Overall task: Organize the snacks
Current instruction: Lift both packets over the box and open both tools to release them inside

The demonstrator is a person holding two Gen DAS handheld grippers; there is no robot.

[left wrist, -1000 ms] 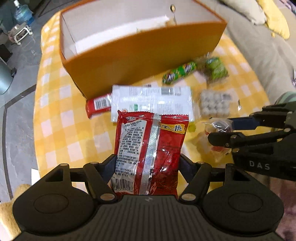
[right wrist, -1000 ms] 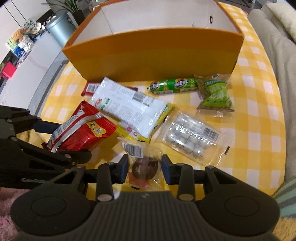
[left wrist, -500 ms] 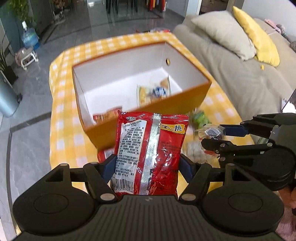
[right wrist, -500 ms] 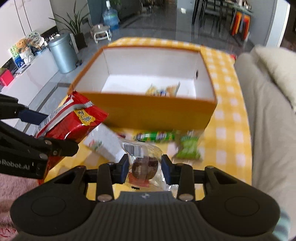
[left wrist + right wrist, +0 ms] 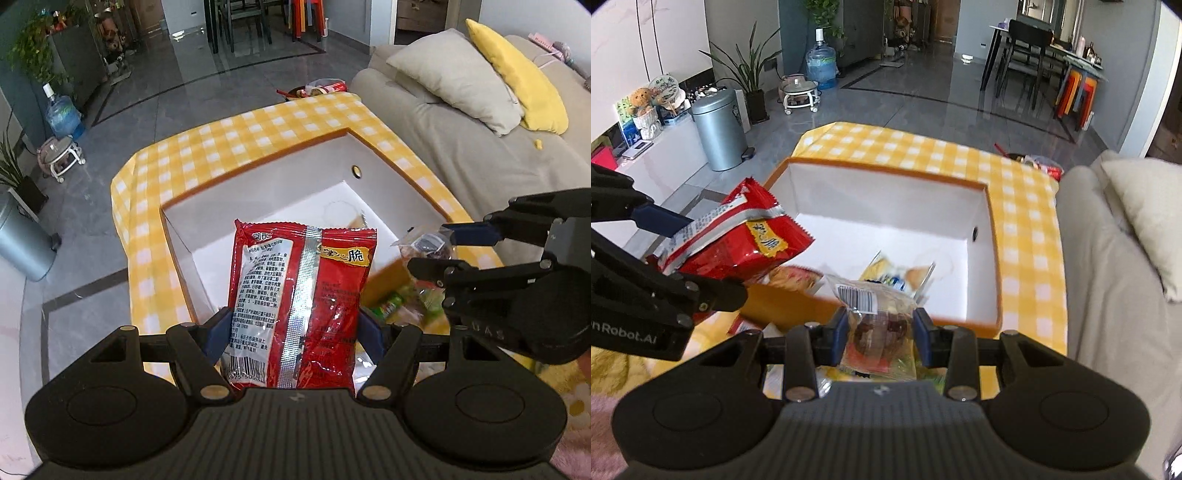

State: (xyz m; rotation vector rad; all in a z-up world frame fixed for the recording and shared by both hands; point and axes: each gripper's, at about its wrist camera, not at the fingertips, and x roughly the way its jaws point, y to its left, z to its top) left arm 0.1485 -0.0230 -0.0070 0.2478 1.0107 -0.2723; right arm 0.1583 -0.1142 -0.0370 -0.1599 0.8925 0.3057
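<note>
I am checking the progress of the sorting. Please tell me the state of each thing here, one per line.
Left tool: shut on red snack bag, held above the box.
Right tool: shut on clear snack packet.
Orange box: open, a few snacks inside.
Green snacks: lying on the table.

Left gripper [image 5: 701,266] casing: "nRobot.AI", its start cut off at 9 o'clock.
Right gripper [image 5: 432,254] casing: faint "DAS", possibly partial.
Red bag [image 5: 301,306]: yellow label with "脆"; small print unreadable.
Clear packet [image 5: 877,325]: barcode, digits unreadable.
</note>
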